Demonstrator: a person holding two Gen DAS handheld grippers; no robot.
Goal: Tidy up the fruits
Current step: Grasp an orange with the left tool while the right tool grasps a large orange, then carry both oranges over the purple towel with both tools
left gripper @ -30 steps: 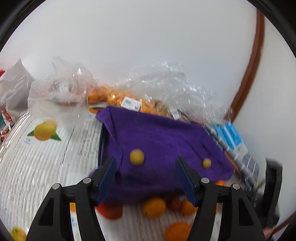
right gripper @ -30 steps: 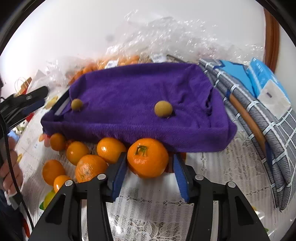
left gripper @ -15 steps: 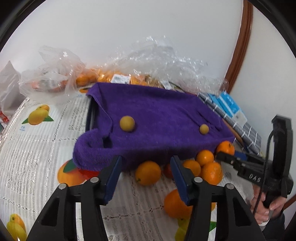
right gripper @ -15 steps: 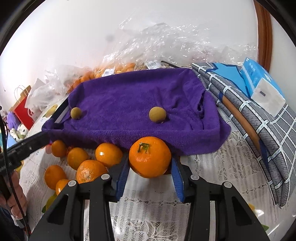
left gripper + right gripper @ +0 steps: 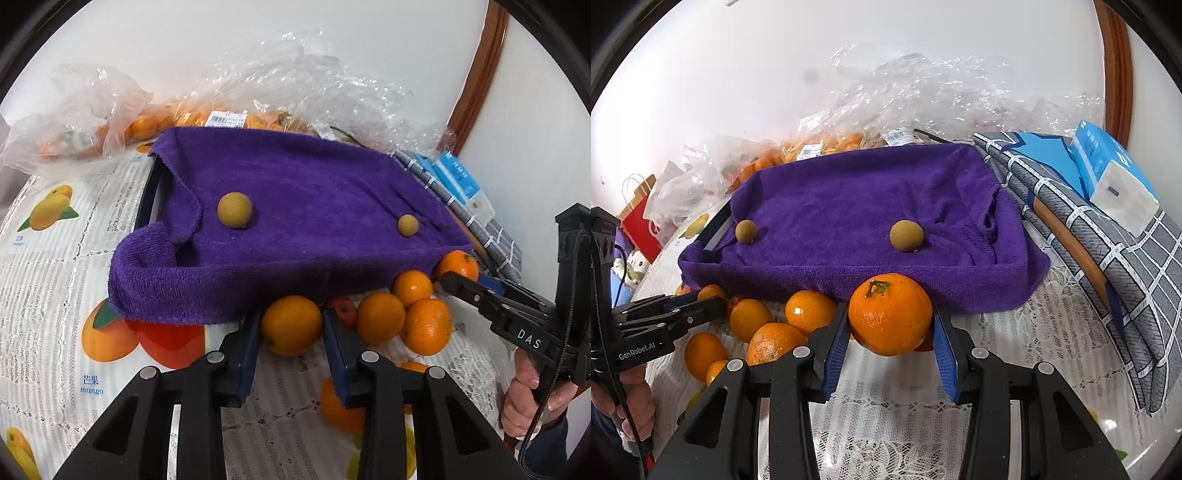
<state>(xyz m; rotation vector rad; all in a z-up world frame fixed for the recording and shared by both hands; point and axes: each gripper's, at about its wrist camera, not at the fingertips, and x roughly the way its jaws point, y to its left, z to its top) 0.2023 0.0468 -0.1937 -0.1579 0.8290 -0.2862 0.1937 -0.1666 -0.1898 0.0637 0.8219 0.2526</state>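
A purple towel (image 5: 295,221) covers a tray, with two small brown round fruits (image 5: 234,209) (image 5: 407,224) on it. Several oranges lie on the table along the towel's front edge. My left gripper (image 5: 291,325) has its blue pads against both sides of one orange (image 5: 291,324) on the table. My right gripper (image 5: 890,321) is shut on a large orange with a green stem (image 5: 890,314) at the towel's front edge; it shows in the left wrist view too (image 5: 458,264). The towel (image 5: 871,218) and both brown fruits (image 5: 906,235) (image 5: 745,231) show in the right wrist view.
Clear plastic bags of oranges (image 5: 221,118) lie behind the tray by the wall. A grey checked cloth (image 5: 1108,229) and a blue tissue pack (image 5: 1112,177) lie at the right. Loose oranges (image 5: 768,325) sit between the grippers. A red paper bag (image 5: 639,218) stands far left.
My left gripper moved down and forward to the towel's front edge and closed around an orange. My right gripper closed on the stemmed orange and holds it.
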